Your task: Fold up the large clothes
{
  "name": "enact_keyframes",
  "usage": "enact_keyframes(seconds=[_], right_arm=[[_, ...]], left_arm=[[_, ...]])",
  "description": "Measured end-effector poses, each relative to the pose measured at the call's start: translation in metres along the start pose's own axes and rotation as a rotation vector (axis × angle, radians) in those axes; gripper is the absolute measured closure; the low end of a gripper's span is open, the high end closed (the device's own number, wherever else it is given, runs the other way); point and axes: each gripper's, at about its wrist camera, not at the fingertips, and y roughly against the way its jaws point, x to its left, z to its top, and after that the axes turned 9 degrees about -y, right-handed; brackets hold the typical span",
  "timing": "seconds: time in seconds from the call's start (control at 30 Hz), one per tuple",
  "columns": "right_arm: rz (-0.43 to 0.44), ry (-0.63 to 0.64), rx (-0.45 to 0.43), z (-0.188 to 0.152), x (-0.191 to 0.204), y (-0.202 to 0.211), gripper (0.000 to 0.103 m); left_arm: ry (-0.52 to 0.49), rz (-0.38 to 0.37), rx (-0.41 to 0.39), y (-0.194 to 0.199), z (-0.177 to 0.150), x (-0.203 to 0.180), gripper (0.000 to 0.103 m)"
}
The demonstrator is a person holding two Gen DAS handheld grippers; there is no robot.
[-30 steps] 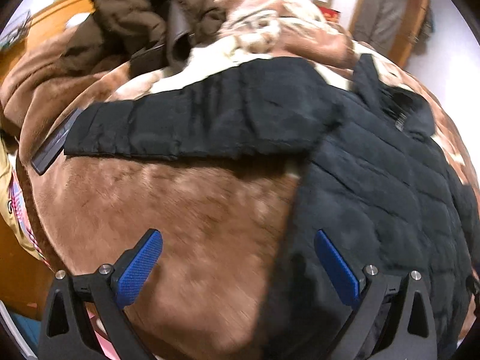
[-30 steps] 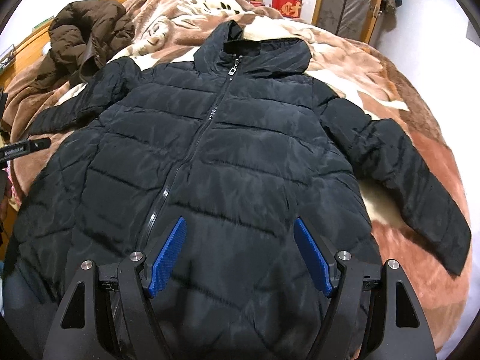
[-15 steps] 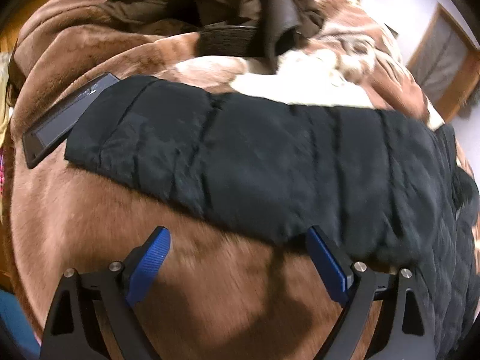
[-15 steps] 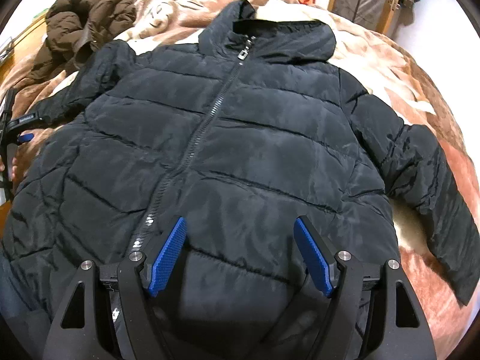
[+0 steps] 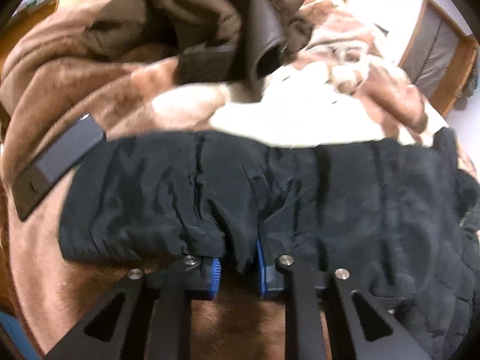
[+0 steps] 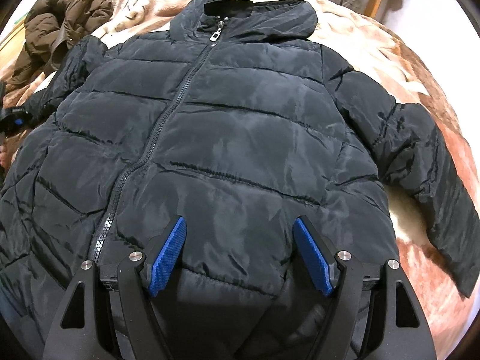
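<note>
A black puffer jacket (image 6: pixel 240 138) lies flat and zipped, front up, on a brown blanket, collar away from me and both sleeves spread out. In the left wrist view its left sleeve (image 5: pixel 270 186) lies across the frame. My left gripper (image 5: pixel 238 265) is shut on the near edge of that sleeve, with the fabric bunched between the blue pads. It also shows small at the left edge of the right wrist view (image 6: pixel 15 118). My right gripper (image 6: pixel 240 255) is open, its blue pads hovering over the jacket's lower front. The right sleeve (image 6: pixel 426 162) lies out to the right.
A crumpled brown jacket (image 5: pixel 210 15) lies at the far left of the bed, also in the right wrist view (image 6: pixel 63 21). A dark phone (image 5: pixel 57 165) lies on the blanket (image 5: pixel 75 69) beside the sleeve cuff. Wooden furniture and a door stand behind.
My left gripper moved forward to the sleeve and closed on its near edge. My right gripper stayed open and moved closer over the jacket's front.
</note>
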Motion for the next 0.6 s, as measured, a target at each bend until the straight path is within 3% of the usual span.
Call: enact_keyframes(seconds=[0.3, 0.47, 0.6], right_arm=[[-0.019, -0.035, -0.044, -0.008, -0.019, 0.028, 0.029], [-0.009, -0.074, -0.070, -0.015, -0.035, 0.043, 0.029], [0.001, -0.105, -0.084, -0.021, -0.050, 0.052, 0.029]], left_arm=[[-0.129, -0.152, -0.187, 0.123, 0.042, -0.059, 0.086], [-0.288, -0.252, -0.237, 0.173, 0.052, -0.133, 0.086], [-0.401, -0.338, -0.224, 0.180, 0.045, -0.200, 0.086]])
